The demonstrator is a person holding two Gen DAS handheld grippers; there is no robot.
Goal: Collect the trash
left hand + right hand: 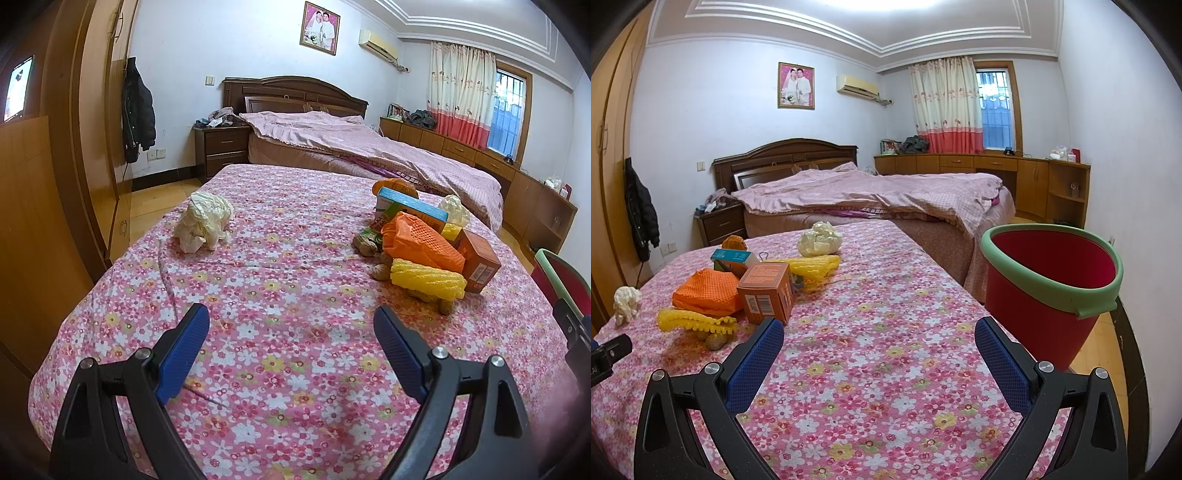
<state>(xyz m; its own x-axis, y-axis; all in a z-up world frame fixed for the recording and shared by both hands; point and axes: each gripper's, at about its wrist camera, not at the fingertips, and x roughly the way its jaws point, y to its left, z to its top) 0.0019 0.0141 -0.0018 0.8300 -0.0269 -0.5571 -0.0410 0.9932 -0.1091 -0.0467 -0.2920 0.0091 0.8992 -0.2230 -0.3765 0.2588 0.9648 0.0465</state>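
Observation:
A pile of trash lies on the floral cloth point(280, 280): an orange mesh bag point(421, 240), yellow foam netting point(428, 278), an orange carton point(478, 262), a blue-topped box point(413, 206) and peanuts point(380, 272). A crumpled white paper point(205, 221) lies apart on the left. My left gripper point(291, 317) hovers open over the cloth, short of everything. In the right wrist view the orange carton point(768, 291), mesh bag point(705, 291) and foam netting point(690, 319) sit left of my open right gripper point(879, 332). A red bucket point(1045, 295) with a green rim stands at the right.
A second crumpled paper point(820, 240) lies at the cloth's far side. Behind stands a bed point(354, 147) with a pink quilt, a nightstand point(221, 147) and low wooden cabinets point(997, 166) under the window. A wardrobe point(48, 184) lines the left wall.

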